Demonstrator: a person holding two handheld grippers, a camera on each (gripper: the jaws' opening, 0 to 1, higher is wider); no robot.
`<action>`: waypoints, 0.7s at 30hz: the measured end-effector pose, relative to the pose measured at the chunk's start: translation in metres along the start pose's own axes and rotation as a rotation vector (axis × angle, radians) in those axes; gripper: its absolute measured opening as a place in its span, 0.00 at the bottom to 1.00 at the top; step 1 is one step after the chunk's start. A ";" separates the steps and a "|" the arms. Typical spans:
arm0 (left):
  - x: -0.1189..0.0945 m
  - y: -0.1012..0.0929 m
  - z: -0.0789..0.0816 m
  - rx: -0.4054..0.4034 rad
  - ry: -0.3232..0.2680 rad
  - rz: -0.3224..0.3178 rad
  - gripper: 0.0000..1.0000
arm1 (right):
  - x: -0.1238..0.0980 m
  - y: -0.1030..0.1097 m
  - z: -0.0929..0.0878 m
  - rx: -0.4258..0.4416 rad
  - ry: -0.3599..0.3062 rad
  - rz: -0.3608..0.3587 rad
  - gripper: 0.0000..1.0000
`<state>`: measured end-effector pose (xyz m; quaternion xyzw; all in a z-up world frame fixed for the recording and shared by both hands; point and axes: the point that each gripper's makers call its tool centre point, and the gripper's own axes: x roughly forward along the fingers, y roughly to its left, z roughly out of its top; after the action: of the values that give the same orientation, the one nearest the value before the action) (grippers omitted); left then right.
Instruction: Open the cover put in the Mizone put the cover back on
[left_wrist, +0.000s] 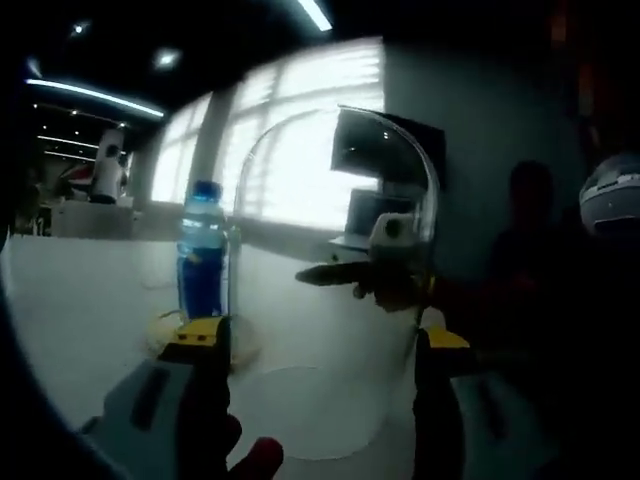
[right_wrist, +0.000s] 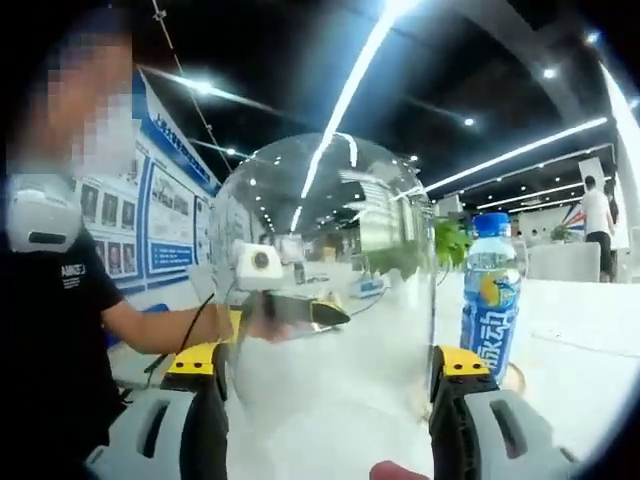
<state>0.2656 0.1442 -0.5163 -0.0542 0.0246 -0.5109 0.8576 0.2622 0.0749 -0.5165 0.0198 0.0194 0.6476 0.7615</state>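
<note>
**Dome cover held between both grippers, Mizone beside it**

Jaws of the left gripper (left_wrist: 320, 345) stand wide on either side of the clear dome cover (left_wrist: 330, 300); whether they touch it I cannot tell. The right gripper (right_wrist: 325, 365) clasps the cover (right_wrist: 325, 290) between its yellow-tipped jaws. The Mizone bottle (right_wrist: 490, 295) stands upright on the white table (right_wrist: 580, 370), just beside the cover. Farther back, a person (right_wrist: 50, 300) faces the right gripper view.
</note>
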 end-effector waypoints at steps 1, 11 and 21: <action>0.001 0.000 0.000 0.002 0.001 -0.004 0.65 | 0.000 -0.004 -0.003 0.020 0.011 0.010 0.76; 0.003 -0.003 0.001 -0.006 -0.017 -0.043 0.66 | 0.004 -0.002 -0.006 0.001 0.007 0.038 0.77; 0.008 -0.006 -0.002 0.001 0.019 -0.070 0.67 | 0.003 -0.004 -0.009 0.002 -0.009 0.032 0.77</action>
<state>0.2641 0.1341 -0.5176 -0.0496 0.0307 -0.5410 0.8390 0.2659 0.0770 -0.5261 0.0236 0.0161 0.6594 0.7513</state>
